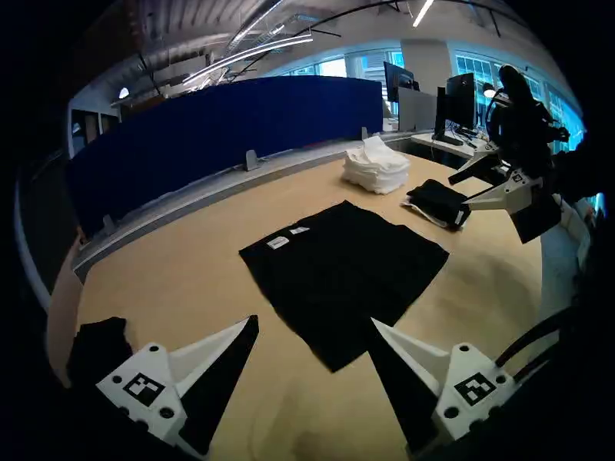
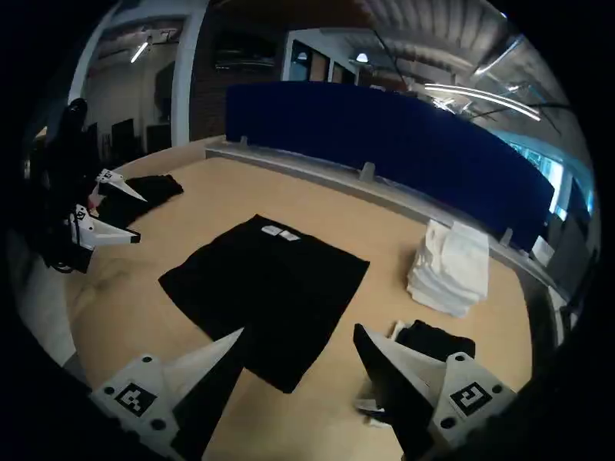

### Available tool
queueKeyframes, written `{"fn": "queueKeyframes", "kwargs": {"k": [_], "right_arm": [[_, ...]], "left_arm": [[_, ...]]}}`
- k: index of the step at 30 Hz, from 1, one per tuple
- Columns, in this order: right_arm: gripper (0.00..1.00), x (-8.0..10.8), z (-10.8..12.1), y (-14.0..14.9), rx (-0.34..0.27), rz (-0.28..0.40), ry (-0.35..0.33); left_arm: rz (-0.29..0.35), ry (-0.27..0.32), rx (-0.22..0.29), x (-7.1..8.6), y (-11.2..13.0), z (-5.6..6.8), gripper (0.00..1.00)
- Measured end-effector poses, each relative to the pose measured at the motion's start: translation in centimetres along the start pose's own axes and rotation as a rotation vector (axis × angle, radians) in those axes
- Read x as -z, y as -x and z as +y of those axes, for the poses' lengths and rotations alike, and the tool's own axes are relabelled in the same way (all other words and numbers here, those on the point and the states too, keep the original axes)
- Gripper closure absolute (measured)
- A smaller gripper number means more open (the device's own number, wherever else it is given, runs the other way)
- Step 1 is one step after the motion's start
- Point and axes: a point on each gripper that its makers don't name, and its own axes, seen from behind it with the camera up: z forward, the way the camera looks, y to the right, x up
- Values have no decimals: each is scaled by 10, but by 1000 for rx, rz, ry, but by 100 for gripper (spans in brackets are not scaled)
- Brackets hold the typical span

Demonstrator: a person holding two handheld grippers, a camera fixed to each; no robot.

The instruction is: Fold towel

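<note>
Towel [image 1: 342, 269] flat on table [image 1: 192, 261], no fold visible. Left gripper [image 1: 314, 321], right gripper [image 2: 298, 330] both spread, empty. All folding left.

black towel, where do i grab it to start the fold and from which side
Pinch the black towel at its two near corners, coming in low from your side: it lies spread flat, and the left claw and right claw each face one corner.

Dim, bluish room lit by ceiling strip lights [image 1: 246, 50] and windows [image 1: 477, 65]; fisheye edges bend strongly.
</note>
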Motion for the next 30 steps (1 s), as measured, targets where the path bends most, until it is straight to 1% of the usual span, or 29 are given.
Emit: {"fn": "queueKeyframes", "kwargs": {"k": [6,12,21,24,30], "right_arm": [[0,-12,-4,20,1,-33,-10],[0,-22,-5,41,-3,-69,-15],[0,-27,-10,70,2,-156,-46],[0,-28,-11,77,8,-182,-56],[2,-31,-14,87,1,-222,-83]], "left_arm": [[-33,23,-7,-16,18,6,2],[-72,36,-12,-28,36,8,2],[-166,88,-22,-35,59,17,2],[-199,111,-24,-37,64,20,2],[-259,144,-35,-43,74,24,2]]}}
